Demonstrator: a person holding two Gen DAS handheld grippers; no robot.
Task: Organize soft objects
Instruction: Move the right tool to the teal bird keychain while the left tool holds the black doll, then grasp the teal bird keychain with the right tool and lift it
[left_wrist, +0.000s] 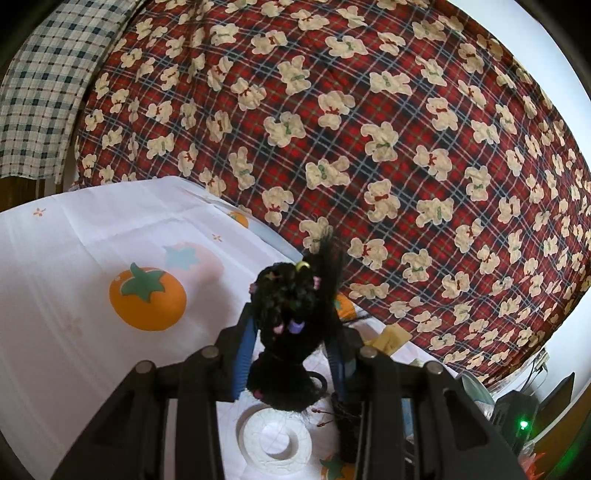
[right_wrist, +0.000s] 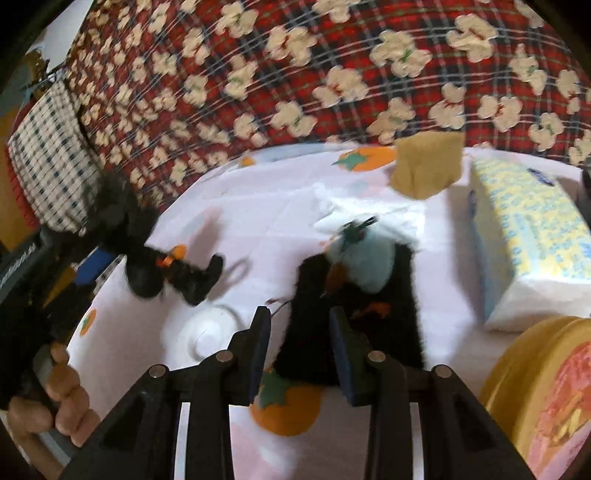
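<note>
In the left wrist view my left gripper is shut on a black yarn-haired doll with small coloured clips, its blue pads pressing both sides. The doll hangs above the white tablecloth. The right wrist view shows that same doll at the left, boots dangling over the cloth. My right gripper is shut on the lower left part of a black plush bird with a pale blue face and an orange beak, which stands over an orange fruit print.
A white ring lies on the cloth between the two toys. A tissue pack, a tan pad, a white folded cloth and a yellow round tin lie right. A red plaid bear blanket rises behind. A hand is at lower left.
</note>
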